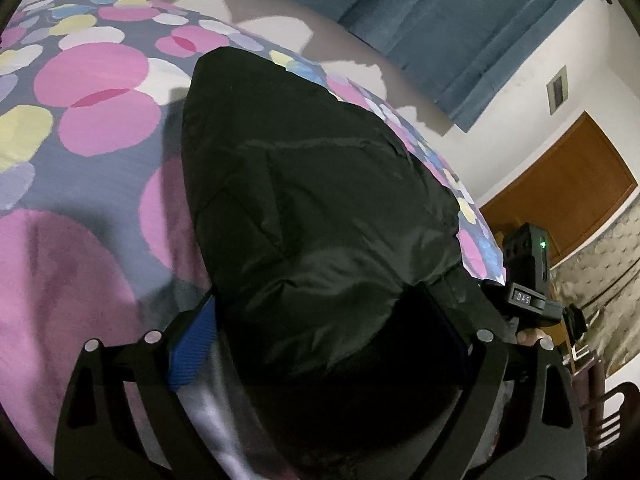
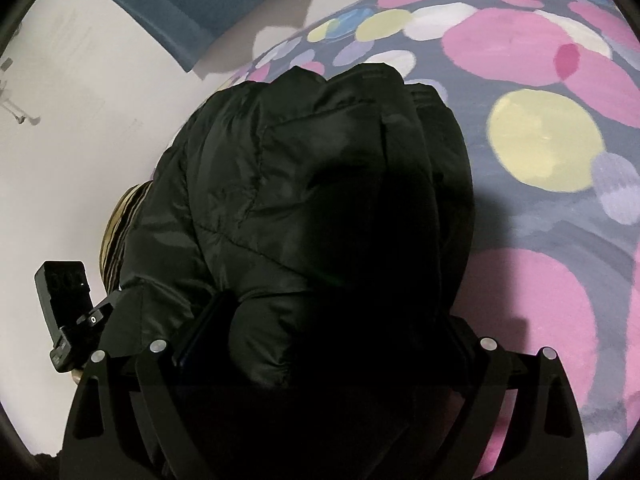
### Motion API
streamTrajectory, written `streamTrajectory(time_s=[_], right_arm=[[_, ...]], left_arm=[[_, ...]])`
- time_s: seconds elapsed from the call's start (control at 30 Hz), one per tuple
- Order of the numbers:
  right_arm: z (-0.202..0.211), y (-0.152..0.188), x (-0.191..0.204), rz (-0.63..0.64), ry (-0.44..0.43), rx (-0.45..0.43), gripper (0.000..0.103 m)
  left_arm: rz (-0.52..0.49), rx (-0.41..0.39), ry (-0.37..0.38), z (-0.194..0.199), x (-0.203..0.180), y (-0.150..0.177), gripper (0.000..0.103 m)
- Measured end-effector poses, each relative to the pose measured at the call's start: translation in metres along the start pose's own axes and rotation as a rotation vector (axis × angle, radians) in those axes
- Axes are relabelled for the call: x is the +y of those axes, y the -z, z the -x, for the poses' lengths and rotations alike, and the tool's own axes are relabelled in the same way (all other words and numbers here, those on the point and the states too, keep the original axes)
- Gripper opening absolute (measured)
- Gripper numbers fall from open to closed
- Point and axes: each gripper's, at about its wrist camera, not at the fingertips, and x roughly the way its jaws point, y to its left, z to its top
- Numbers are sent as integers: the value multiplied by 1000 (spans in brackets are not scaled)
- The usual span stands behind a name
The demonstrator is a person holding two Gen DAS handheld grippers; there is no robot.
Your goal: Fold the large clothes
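A black quilted puffer jacket (image 1: 312, 184) lies bunched on a bed with a grey cover printed with pink, yellow and white circles (image 1: 100, 92). My left gripper (image 1: 320, 320) has its near edge between its fingers, the blue pad (image 1: 192, 344) pressing the fabric. In the right wrist view the same jacket (image 2: 320, 168) fills the middle, and my right gripper (image 2: 320, 340) is shut on its near edge. The jacket hides both grippers' fingertips. The other gripper shows at each view's edge (image 1: 528, 276) (image 2: 68, 312).
Blue curtains (image 1: 460, 20) and a white wall (image 2: 80, 100) stand behind the bed. A brown wooden door (image 1: 560, 184) is at the right. The bed cover (image 2: 540, 140) spreads to the right of the jacket.
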Motion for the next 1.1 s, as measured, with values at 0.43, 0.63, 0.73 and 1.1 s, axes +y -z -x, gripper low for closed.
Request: streamTrajectory(time_s=[0.43,0.63,0.73,1.1], right_arm=[[-29,-14,21,2,-14,5,91],[-35,-16,22,-4,-25,-1,91],[-35,-14,20,-8,-34,-5,91],[-36,-10,11,-22,-67,-17,91]], left_arm=[[-1,-12,-55,10,24,-18,92],[-3,-20,-74,10,26,-21,92],[-7,-22,-81,11,21,-16,92],[-24,-21,-95,14,16,-12,93]])
